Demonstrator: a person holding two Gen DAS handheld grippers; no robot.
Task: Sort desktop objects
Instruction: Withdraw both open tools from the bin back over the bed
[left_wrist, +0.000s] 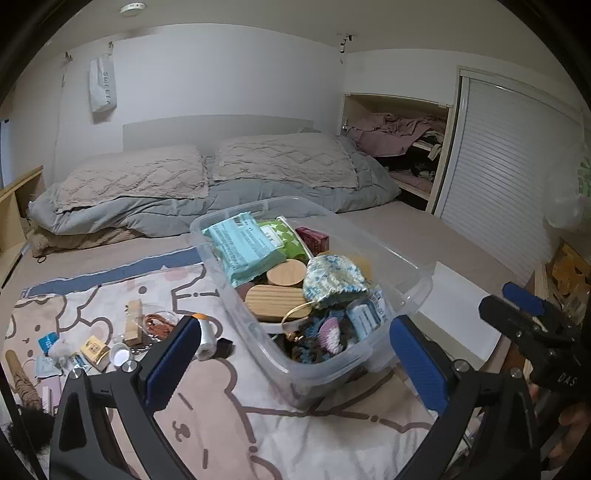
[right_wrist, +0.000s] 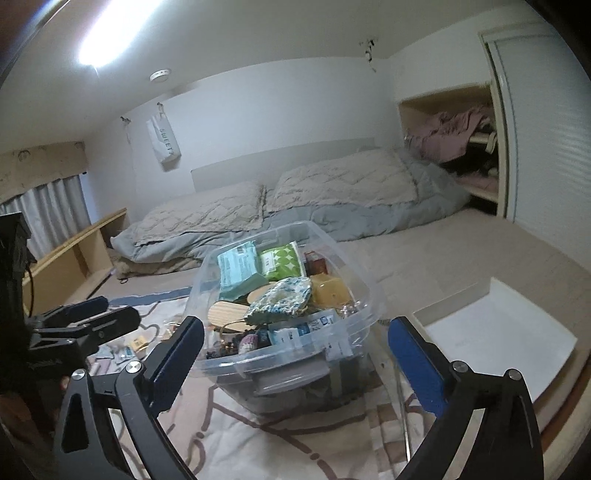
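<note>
A clear plastic bin (left_wrist: 229, 221) (right_wrist: 369, 295) stands on a cartoon-print blanket (left_wrist: 207, 406) spread over a bed. It is piled with a teal packet (left_wrist: 240, 247), a green packet (left_wrist: 286, 236), a red box (left_wrist: 312, 238), wooden pieces (left_wrist: 273, 302) and a knitted pouch (left_wrist: 332, 280). My left gripper (left_wrist: 295, 328) is open just short of the bin's near wall, with nothing in its blue pads. My right gripper (right_wrist: 295, 326) is open too, facing the same bin and holding nothing. Each gripper shows at the edge of the other's view.
Loose items lie on the blanket left of the bin: a wooden block (left_wrist: 133, 321), an orange cord (left_wrist: 159, 321), a white tube (left_wrist: 205, 338), a small yellow box (left_wrist: 94, 349), a rope-wrapped stick (left_wrist: 22, 380). A white tray (left_wrist: 461, 325) (right_wrist: 498, 332) lies right of the bin. Pillows (left_wrist: 280, 158) lie behind.
</note>
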